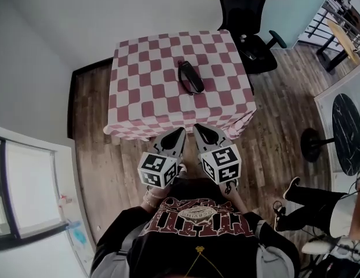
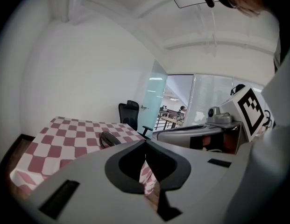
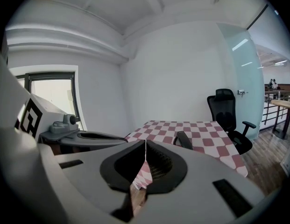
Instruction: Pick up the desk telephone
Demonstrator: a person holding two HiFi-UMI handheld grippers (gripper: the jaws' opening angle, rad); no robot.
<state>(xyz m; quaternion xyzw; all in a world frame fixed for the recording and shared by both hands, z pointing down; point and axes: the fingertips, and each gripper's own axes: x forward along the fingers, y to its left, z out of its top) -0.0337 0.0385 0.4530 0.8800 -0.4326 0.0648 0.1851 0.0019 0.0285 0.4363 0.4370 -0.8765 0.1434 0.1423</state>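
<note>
Table [image 1: 126,106] under a pink and white checked cloth, seen steeply from above, standing on a wooden floor [image 1: 90,106]. The desk telephone [image 1: 191,77], a slim black unit, lies near the middle of the table, its long side running from the near edge towards the far edge. Nothing touches it.

A person in a black printed shirt [image 1: 194,236] stands at the table's near edge and holds two grey grippers side by side, both pointing at the table. The left gripper [image 1: 181,131] has its tip just short of the near edge of the cloth. Its two jaws are pressed together at the tips and hold nothing. The right gripper [image 1: 197,126] sits just beside it, its tip also at the near edge. Its jaws are likewise fully closed and empty. Both tips are well apart from the telephone. Each gripper carries a cube with black and white square markers at its rear, close to the person's body.

A black office chair [image 1: 243,13] stands beyond the table's far right corner.
</note>
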